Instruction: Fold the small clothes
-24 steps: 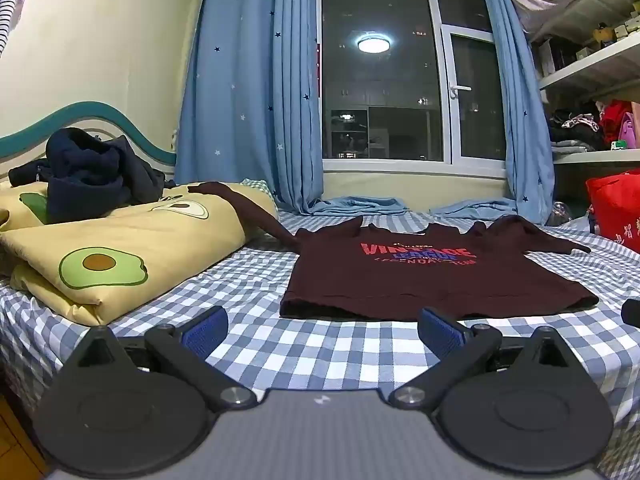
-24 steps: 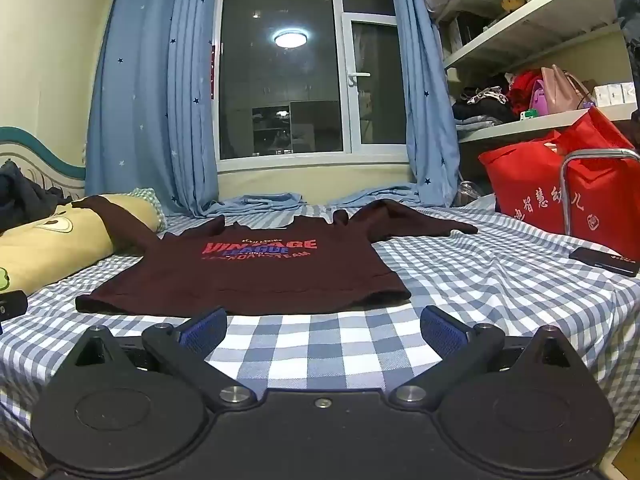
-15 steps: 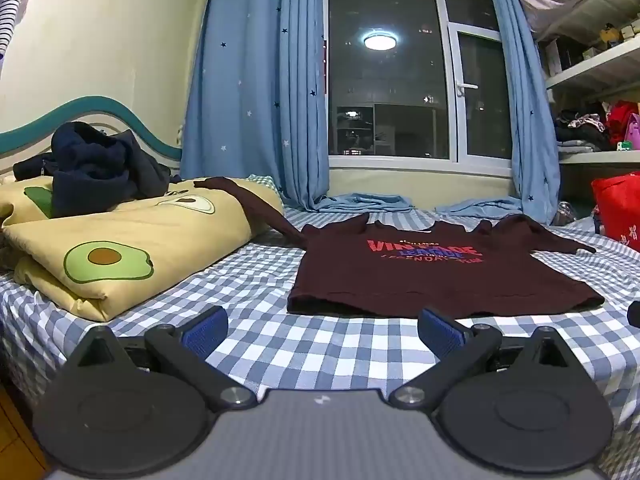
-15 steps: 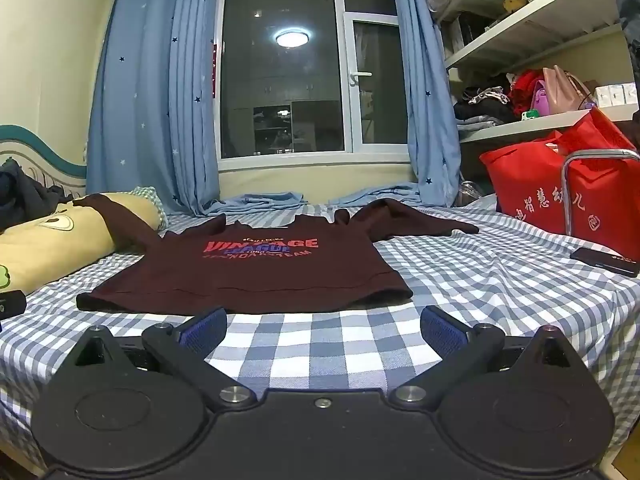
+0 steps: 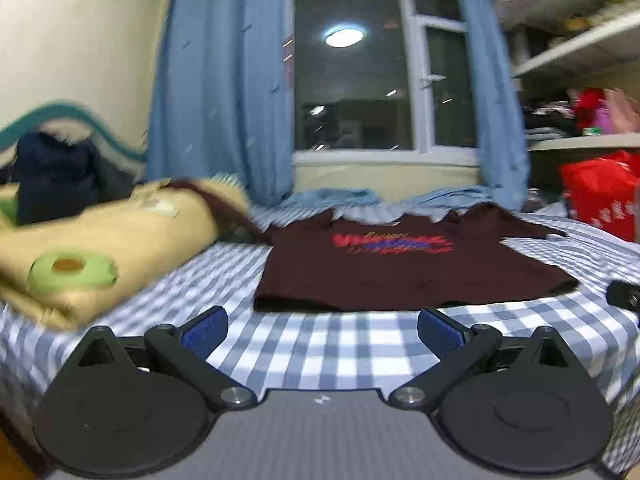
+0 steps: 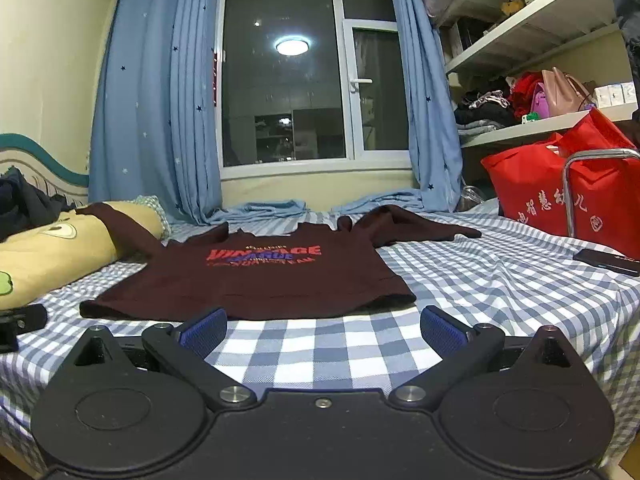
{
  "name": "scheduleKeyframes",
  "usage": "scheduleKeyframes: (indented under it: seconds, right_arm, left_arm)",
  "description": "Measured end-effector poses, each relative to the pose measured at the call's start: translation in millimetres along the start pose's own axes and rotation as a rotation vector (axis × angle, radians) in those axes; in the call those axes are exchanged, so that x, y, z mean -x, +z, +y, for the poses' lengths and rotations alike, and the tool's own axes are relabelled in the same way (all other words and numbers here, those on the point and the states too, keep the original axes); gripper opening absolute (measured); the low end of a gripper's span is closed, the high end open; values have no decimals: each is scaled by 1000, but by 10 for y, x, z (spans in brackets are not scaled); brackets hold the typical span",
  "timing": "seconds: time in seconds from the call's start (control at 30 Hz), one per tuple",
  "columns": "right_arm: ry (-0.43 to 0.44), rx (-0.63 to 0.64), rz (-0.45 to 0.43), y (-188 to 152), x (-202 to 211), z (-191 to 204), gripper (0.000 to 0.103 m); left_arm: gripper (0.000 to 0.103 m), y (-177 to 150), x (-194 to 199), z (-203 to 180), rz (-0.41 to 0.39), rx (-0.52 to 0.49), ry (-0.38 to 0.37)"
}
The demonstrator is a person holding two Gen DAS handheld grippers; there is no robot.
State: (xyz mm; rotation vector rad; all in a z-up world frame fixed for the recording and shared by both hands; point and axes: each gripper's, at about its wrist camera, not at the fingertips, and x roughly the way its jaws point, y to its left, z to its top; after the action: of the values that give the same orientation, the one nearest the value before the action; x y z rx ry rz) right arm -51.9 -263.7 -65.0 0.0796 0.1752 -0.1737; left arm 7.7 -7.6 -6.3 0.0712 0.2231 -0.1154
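A dark maroon long-sleeved shirt (image 5: 400,272) (image 6: 256,280) with red and blue lettering lies flat, front up, on the blue-and-white checked bed (image 5: 320,344) (image 6: 500,280). Its left sleeve runs up onto the yellow quilt; its right sleeve stretches toward the right. My left gripper (image 5: 322,330) hovers just short of the shirt's hem, wide open, nothing between its blue pads. My right gripper (image 6: 323,328) stands the same way before the hem, open and empty. The left wrist view is blurred.
A folded yellow avocado-print quilt (image 5: 100,252) with dark clothes (image 5: 56,176) on it fills the left. A red bag (image 6: 568,192) and a metal frame stand at the right. A black phone (image 6: 606,261) lies on the bed's right side. Blue curtains and a window are behind.
The left wrist view has shifted right and closer to the shirt's hem and is now motion-blurred. The right gripper has barely moved. Both stay open.
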Motion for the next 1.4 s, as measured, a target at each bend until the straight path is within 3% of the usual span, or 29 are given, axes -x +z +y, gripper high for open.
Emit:
scheduleKeyframes:
  seconds: [0.13,0.23,0.4,0.53,0.63,0.7,0.83,1.4]
  right_arm:
    - [-14,-1,-43,-5,36,29,103]
    - [-38,-6,-78,-14,54,29,103]
    - [-80,-30,-47,-20,-30,-10,103]
    - [-108,-57,-11,-41,-104,-70,103]
    - [-7,-62,58,-47,-172,-114,103]
    - [-7,-29,98,-71,-212,-62,103]
    - [-58,61,42,-149,-154,66,103]
    - [-56,58,11,-111,-16,27,103]
  left_arm:
    - [103,-21,-14,-7,10,47,-42]
    - [103,-11,-35,-13,14,52,15]
    - [103,15,-28,17,-23,33,134]
    - [103,24,-40,77,-8,34,104]
    - [103,-28,-21,79,-35,21,106]
    - [103,-53,-19,68,-30,12,108]
    - [103,-98,-10,95,-21,25,91]
    - [103,-158,14,101,-25,24,86]
